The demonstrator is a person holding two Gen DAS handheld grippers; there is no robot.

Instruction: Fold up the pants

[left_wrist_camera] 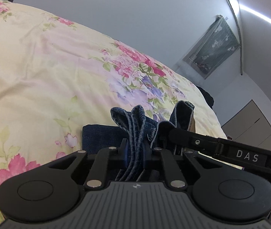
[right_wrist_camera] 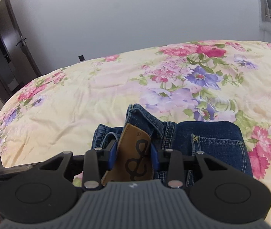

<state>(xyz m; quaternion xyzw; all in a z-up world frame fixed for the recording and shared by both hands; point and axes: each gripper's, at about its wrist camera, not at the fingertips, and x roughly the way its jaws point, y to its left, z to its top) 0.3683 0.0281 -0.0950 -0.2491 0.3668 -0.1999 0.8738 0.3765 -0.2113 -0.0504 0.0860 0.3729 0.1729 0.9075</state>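
Two tongs are at work for you here. Your left tongs (left_wrist_camera: 135, 150) are clamped on a bunched fold of the dark blue jeans (left_wrist_camera: 135, 131), denim packed between the blue pads. Your right tongs (right_wrist_camera: 133, 152) grip the waistband just at the tan leather patch (right_wrist_camera: 135, 152), which stands between the pads. Those jeans lie partly folded on the floral bedspread (right_wrist_camera: 78, 99), gathered edges lifted off it, with the right tongs crossing into the left view beside the denim.
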